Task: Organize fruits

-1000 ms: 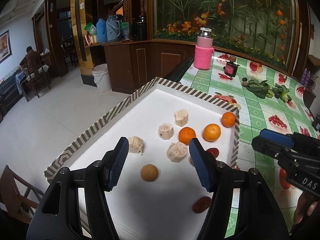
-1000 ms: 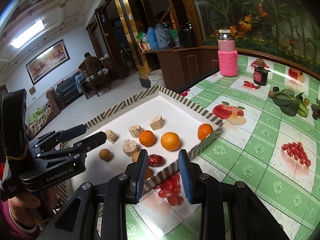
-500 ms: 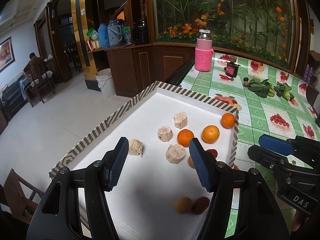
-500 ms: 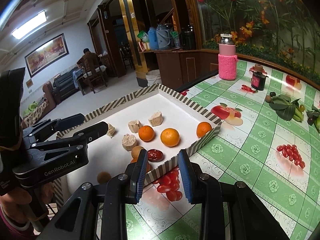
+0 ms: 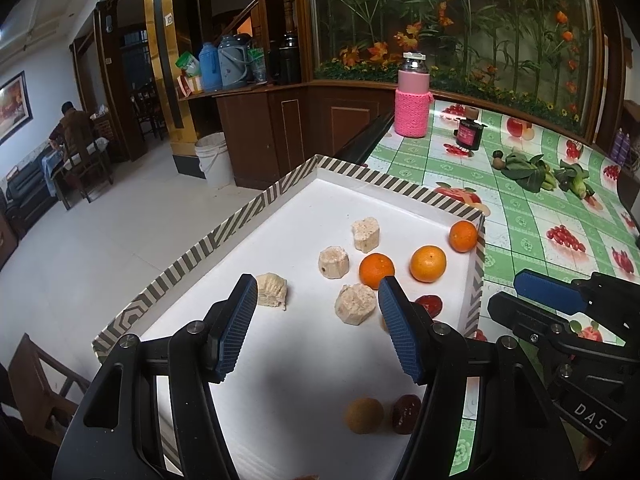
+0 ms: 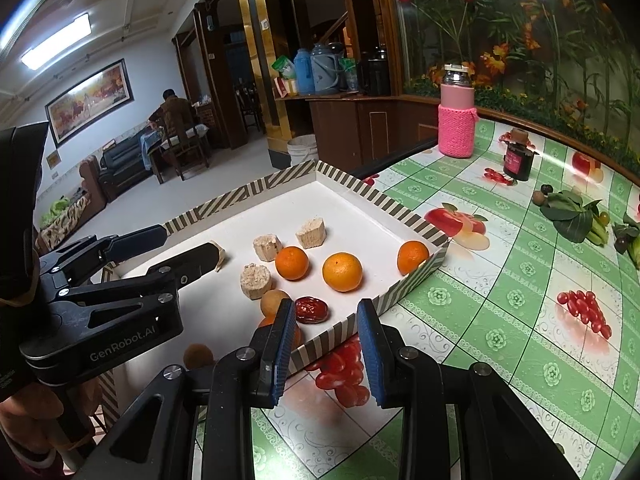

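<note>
A white tray with a striped rim [image 5: 224, 232] [image 6: 416, 224] sits on the table. In it lie three oranges [image 5: 427, 263] [image 6: 342, 271], several pale chunks [image 5: 355, 303] [image 6: 255, 281], a brown longan [image 5: 364, 415] beside a red date [image 5: 405, 408], and another date [image 6: 312, 309] beside a second longan [image 6: 274, 301]. My left gripper [image 5: 316, 330] is open and empty above the tray's near part. My right gripper [image 6: 326, 352] is open and empty over the tray's near right rim.
A pink flask [image 5: 413, 98] [image 6: 457, 114], a dark jar [image 5: 469, 132] [image 6: 519, 158] and leafy greens [image 5: 528, 170] [image 6: 576, 216] stand on the green fruit-print tablecloth at the back right. The tray overhangs the table's left edge above the floor.
My left gripper has drawn back and up from the tray, leaving the brown longan beside the red date near the front. The right gripper has barely moved.
</note>
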